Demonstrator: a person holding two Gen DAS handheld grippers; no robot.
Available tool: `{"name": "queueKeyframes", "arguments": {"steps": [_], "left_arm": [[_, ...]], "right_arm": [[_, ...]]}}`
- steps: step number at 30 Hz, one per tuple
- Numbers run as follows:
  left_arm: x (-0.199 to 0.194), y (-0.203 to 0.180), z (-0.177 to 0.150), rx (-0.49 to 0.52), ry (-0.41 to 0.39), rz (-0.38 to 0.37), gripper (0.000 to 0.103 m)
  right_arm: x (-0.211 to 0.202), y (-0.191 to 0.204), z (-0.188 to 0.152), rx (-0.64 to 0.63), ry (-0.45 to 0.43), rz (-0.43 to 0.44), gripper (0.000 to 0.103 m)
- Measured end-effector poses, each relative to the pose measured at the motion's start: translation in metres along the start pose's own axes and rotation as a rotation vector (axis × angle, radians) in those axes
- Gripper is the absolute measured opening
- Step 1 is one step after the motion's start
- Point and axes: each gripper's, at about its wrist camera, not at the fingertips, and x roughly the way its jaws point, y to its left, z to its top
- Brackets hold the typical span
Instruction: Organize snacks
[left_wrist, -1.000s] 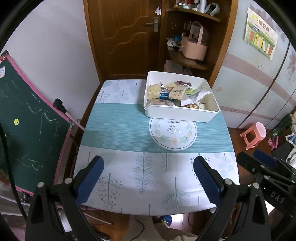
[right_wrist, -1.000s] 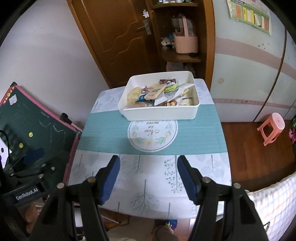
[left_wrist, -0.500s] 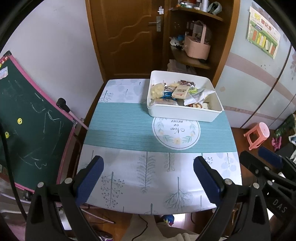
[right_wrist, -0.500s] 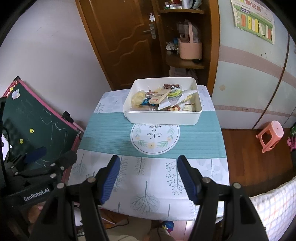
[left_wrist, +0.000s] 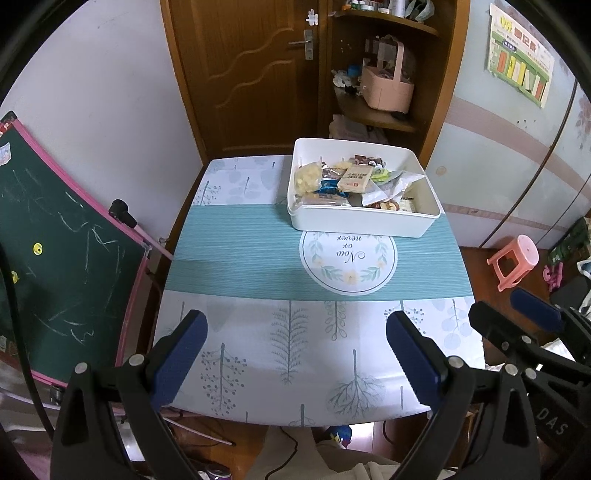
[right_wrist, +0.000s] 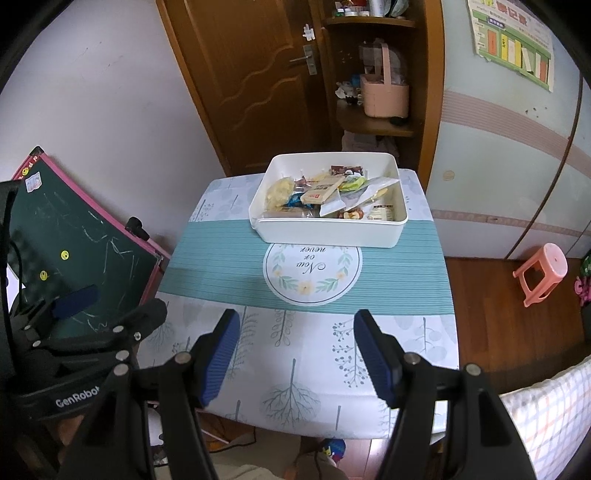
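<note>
While both grippers, left and right, have drawn back with fingers spread and empty, the white rectangular plastic bin sits farther ahead; snacks all lie inside it.

We are seeing a green chalkboard leaning left of the table, and a pink stool standing right.

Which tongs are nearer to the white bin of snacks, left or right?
Right, slightly. The right tongs face the bin almost straight on; the left tongs sit beside them, with the bin off toward their right. Both hang open above the table's near edge.
</note>
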Motion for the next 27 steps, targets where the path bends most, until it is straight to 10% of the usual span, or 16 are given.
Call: {"name": "queueKeyframes", "arguments": {"steps": [27], "left_arm": [[0.0008,0.0000,0.0002,0.003,0.011,0.000,0.097]], "right_arm": [[-0.0008,-0.0046,-0.0010,0.010,0.003,0.006,0.064]]}}
